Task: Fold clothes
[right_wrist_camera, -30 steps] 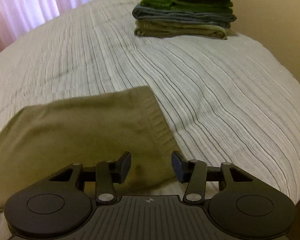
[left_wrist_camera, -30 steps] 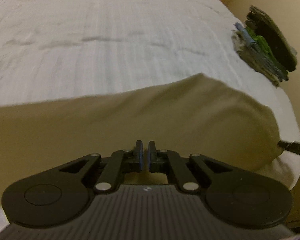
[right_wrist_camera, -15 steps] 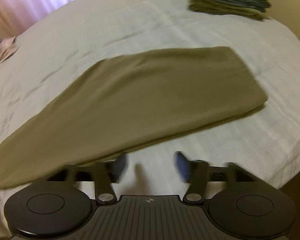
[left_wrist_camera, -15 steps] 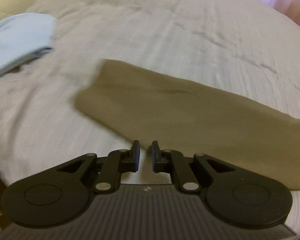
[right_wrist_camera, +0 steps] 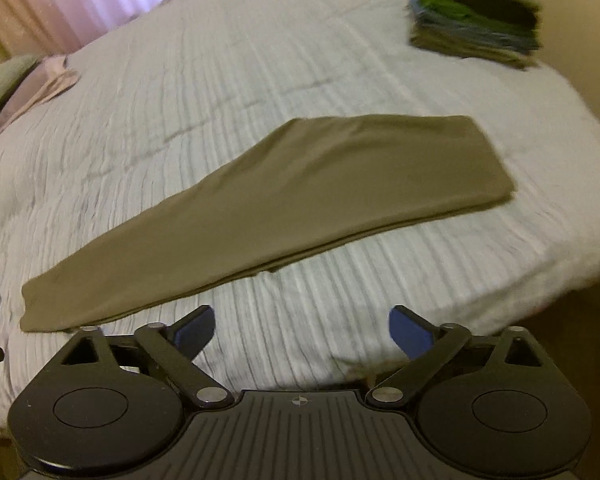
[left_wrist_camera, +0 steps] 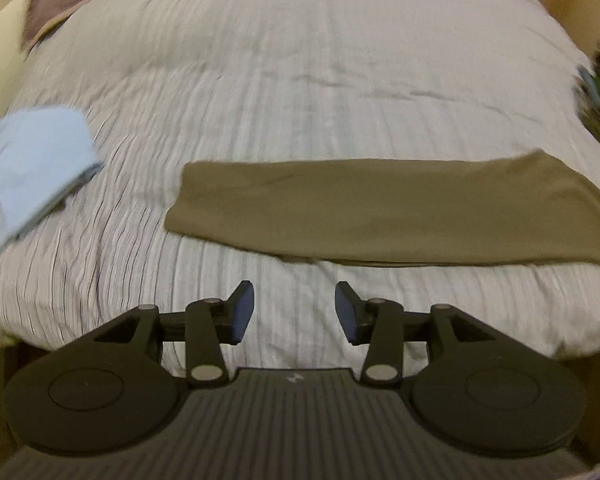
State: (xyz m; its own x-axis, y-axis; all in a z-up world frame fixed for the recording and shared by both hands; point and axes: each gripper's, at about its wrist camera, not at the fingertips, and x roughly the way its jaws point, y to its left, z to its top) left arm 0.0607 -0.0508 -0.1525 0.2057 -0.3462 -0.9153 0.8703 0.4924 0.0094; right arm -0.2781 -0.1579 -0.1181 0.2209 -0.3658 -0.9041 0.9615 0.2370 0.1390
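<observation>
From the left wrist, the olive garment (left_wrist_camera: 396,210) lies folded in a long strip across the bedspread (left_wrist_camera: 300,80), just ahead of the left gripper (left_wrist_camera: 295,312), whose fingers stand apart and hold nothing. From the right wrist, the same strip (right_wrist_camera: 276,204) runs diagonally ahead of the right gripper (right_wrist_camera: 302,334), its fingers spread wide and empty, above the bed's near edge.

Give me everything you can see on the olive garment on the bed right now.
The olive garment is a plain, matte, soft-looking cloth folded into a long narrow band, with layered edges showing along its near side. It lies flat on the striped white bedspread, running left to right. Nothing else touches it: the left tongs and right tongs are open and short of it. The light blue cloth lies apart, to its left.
</observation>
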